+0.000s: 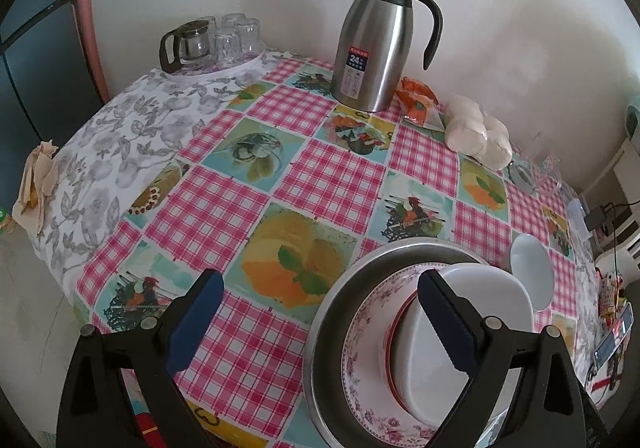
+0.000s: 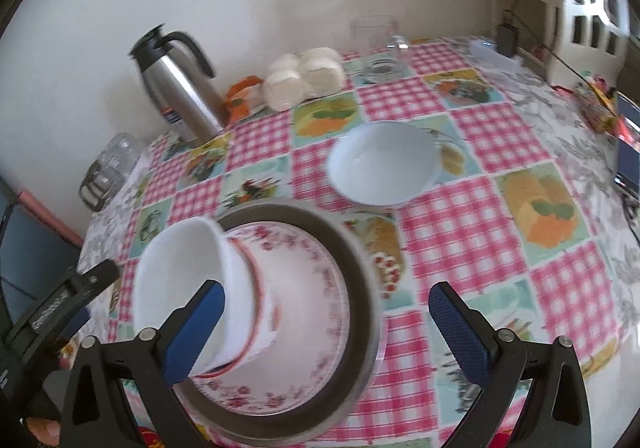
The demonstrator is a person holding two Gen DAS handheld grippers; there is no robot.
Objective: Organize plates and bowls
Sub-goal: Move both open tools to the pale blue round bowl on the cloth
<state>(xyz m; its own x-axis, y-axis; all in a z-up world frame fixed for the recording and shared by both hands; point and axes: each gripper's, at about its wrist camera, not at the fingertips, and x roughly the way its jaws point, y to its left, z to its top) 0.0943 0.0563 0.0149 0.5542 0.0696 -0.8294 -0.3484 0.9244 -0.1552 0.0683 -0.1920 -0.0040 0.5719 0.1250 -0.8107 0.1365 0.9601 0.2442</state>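
Both grippers, left (image 1: 320,322) and right (image 2: 326,326), stood apart and empty; beyond the stacked dishes (image 2: 256,312), the lone white bowl (image 2: 382,164) needed a rim grip.

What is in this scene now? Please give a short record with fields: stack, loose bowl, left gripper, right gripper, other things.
stack: metal basin, floral plate, red-rimmed bowl, white bowl on top
loose bowl: white, alone on tablecloth
left gripper: open, empty
right gripper: open, empty
other things: steel jug, glass cups
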